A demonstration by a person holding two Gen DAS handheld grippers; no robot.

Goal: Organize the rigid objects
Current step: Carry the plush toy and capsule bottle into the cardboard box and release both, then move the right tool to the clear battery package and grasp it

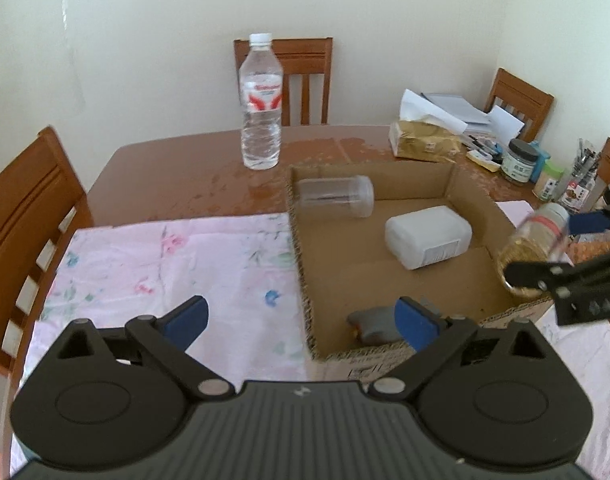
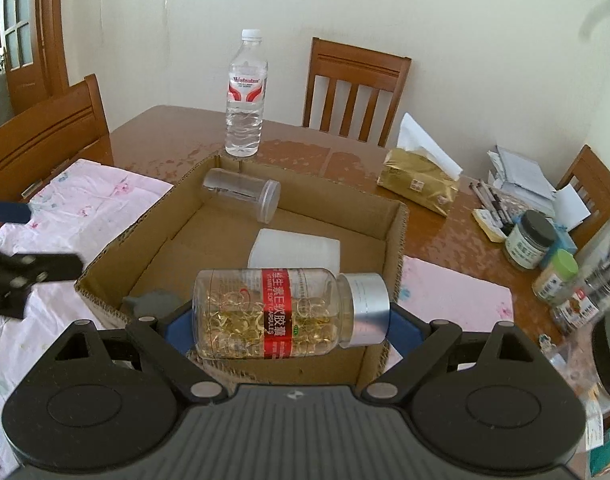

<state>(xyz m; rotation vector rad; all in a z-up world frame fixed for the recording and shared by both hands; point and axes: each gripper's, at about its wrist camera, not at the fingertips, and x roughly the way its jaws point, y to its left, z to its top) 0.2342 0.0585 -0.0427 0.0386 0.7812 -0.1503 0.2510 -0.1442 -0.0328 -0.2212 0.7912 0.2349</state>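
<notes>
Carrying capsule bottle point(image 2: 281, 312), pinched lengthwise in right tongs point(image 2: 291, 330), over cardboard box point(image 2: 393, 220) near edge; left tongs point(image 1: 301, 320) spread, empty; next, lowering inside and letting go.

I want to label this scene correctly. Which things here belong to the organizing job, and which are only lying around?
Job:
cardboard box
capsule bottle, clamped end to end in the right gripper
clear jar, lying in the box
white container, in the box
grey object, in the box
left gripper, open and empty
water bottle, possibly next

Lying about:
tissue pack
pens
papers
small jars
</notes>
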